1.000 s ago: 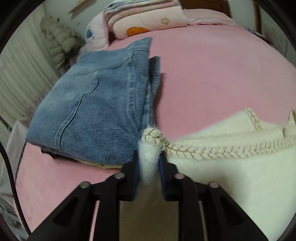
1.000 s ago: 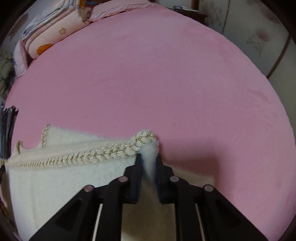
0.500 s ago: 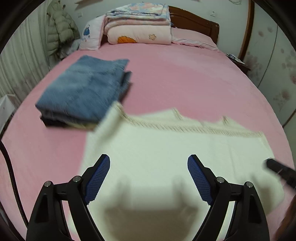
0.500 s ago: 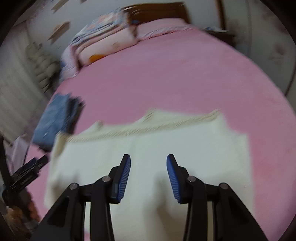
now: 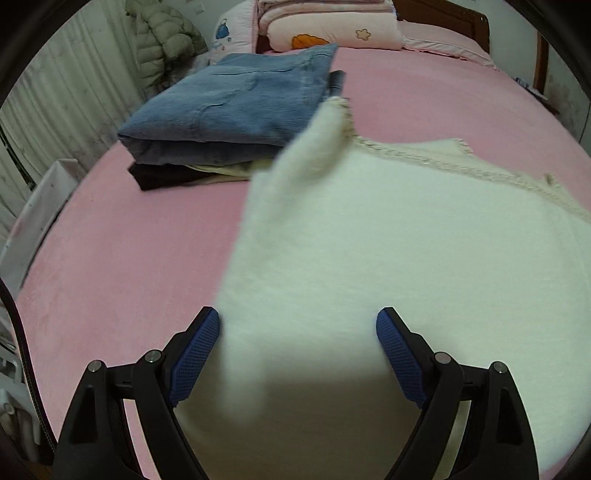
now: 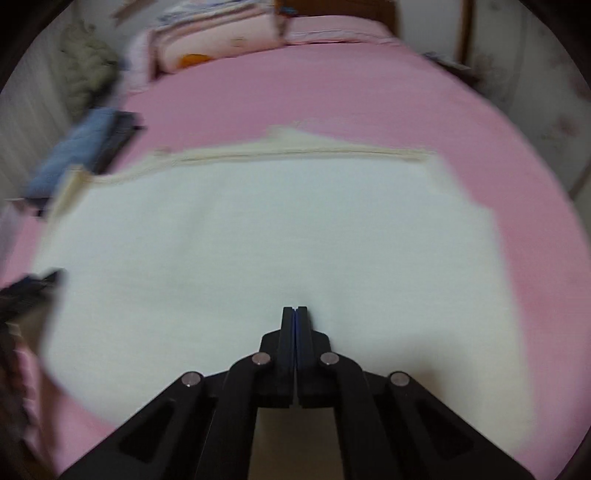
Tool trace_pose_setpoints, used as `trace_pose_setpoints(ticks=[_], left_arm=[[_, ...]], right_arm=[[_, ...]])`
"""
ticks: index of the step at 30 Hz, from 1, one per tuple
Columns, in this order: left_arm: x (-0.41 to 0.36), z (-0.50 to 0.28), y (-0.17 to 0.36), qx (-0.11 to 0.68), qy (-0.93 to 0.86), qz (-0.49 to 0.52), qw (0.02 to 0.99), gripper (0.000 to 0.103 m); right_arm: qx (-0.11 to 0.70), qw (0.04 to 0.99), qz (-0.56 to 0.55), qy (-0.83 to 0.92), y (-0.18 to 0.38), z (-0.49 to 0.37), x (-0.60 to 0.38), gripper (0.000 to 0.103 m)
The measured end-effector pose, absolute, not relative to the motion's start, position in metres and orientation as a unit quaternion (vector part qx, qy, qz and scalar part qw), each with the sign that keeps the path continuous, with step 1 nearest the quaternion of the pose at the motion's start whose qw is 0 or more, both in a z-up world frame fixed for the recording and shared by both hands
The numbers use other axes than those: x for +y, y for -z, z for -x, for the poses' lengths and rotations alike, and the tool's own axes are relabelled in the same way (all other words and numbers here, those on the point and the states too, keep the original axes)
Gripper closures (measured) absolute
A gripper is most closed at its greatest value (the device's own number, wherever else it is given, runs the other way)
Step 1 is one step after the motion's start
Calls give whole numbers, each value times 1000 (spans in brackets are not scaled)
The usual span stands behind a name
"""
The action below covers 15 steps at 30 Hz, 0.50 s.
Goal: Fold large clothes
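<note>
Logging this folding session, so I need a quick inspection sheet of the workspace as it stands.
Surface: pink bed cover, smooth.
Job's things: cream garment spread flat, braided trim along its far edge, near-left corner lifted against the folded stack.
Clutter: folded denim on darker folded clothes.
Grippers: left gripper opening, nothing pinched; right gripper shut, empty.
Cables: dark cable at left edge.
Surroundings: stacked quilts, padded jacket, wooden headboard.

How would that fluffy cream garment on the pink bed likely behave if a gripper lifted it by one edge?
Probably floppy: the cream garment lies flat on the bed, with one corner folded up limply. Its fuzzy pile suggests the pads would hold without slipping. It looks thick, so likely somewhat heavy and inclined to sag when hanging.
</note>
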<state>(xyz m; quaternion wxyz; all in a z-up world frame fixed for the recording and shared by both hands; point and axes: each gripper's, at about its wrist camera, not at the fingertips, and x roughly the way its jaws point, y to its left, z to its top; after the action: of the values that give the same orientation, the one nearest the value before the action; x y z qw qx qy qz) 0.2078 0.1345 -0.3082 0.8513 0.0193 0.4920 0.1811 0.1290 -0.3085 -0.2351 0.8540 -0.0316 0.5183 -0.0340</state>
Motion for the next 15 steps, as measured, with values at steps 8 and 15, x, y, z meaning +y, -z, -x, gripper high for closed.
trace_pose_setpoints(ticks=[8,15], left_arm=[[155,-211,310,493,-173,-20,853,11],[142,-240,267,445,-146,-15,884,12]], right_arm=[[520,850,45,64,234,-117,-355,103],[488,872,-4,26,200,-156,-317,103]])
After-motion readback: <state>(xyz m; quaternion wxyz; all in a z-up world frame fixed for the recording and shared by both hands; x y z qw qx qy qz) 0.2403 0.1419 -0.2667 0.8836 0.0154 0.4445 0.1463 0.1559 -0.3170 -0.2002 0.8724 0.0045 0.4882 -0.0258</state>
